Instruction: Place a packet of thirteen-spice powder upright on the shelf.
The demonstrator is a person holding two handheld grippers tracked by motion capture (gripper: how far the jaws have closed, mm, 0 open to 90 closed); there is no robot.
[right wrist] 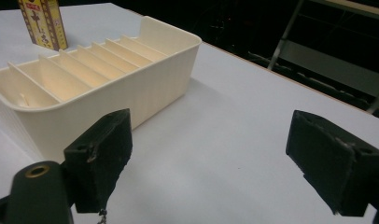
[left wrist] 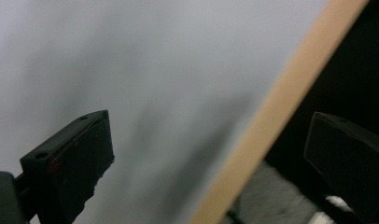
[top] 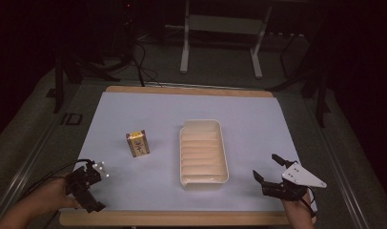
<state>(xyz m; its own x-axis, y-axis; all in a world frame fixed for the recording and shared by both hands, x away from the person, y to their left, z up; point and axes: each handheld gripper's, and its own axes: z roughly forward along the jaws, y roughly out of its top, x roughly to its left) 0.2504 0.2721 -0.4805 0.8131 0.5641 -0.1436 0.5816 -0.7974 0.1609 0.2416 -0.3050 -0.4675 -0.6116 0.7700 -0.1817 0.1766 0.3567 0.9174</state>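
Nearest to us, at the front wooden edge of the table (top: 182, 218), we hold both tools with their jaws spread wide and nothing between them. The left gripper (top: 89, 188) sits well to the left of the cream tray (top: 204, 125) and nearer the front; in its own view the matte black, blocky pads (left wrist: 73, 163) straddle the pale wood strip (left wrist: 271, 116) where the smooth white mat (left wrist: 131, 70) ends. The right gripper (top: 270, 172), topped by its grey three-cornered plate, rests just right of the tray's front corner, apart from it; its rubbery, wedge-shaped pads (right wrist: 101, 161) frame bare mat in the right gripper view.

Beyond the grippers, the tray (right wrist: 145, 88) is a long, rounded-corner plastic tub, lying lengthwise away from us. Thin ribs divide it into narrow slots, and its outer wall carries a fine ribbed texture.

Left of the tray, near its middle and clearly apart from it, the small box (top: 137, 143) stands upright on the mat. It is a glossy printed carton, yellow with dark patterned panels (right wrist: 40, 21).

Farther still, past the tray's far end, the mat meets the rear wooden edge.
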